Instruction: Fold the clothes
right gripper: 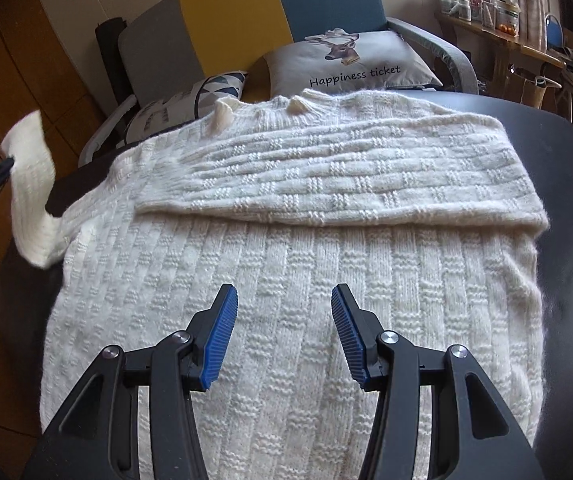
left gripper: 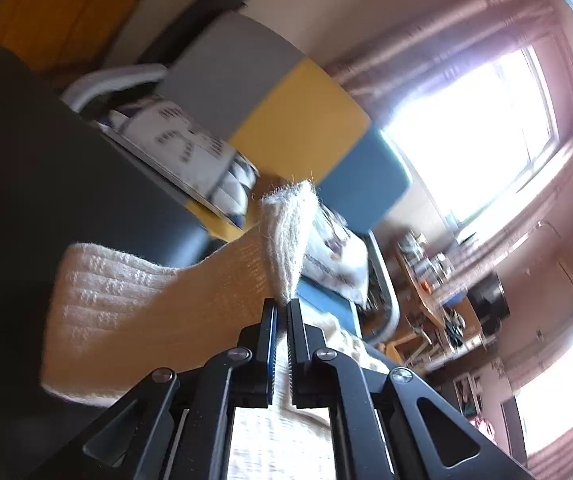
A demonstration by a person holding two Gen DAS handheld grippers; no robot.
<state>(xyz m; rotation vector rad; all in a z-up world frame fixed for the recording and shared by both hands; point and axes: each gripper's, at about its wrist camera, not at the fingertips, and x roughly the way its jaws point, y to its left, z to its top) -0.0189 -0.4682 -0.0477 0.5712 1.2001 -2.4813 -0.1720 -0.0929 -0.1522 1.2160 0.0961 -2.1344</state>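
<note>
A cream knitted sweater (right gripper: pixel 286 264) lies spread on a black table (right gripper: pixel 566 208), one sleeve (right gripper: pixel 346 176) folded across the chest. The other sleeve (right gripper: pixel 32 188) is lifted off the table at the far left, its cuff pinched by my left gripper (right gripper: pixel 8 164). In the left wrist view, my left gripper (left gripper: pixel 282 304) is shut on that cuff (left gripper: pixel 286 236), which sticks up beyond the fingertips, and the sleeve (left gripper: pixel 134 308) trails down to the left. My right gripper (right gripper: pixel 284 298) hovers open over the sweater's lower body, nothing between its blue pads (right gripper: pixel 218 340).
Behind the table stands a grey, yellow and blue sofa (right gripper: pixel 230 8) with a deer cushion (right gripper: pixel 350 64) and a patterned cushion (right gripper: pixel 174 108). A cluttered wooden shelf (right gripper: pixel 498 36) is at the back right. Bright windows (left gripper: pixel 466 140) fill the left wrist view. Wooden floor lies left.
</note>
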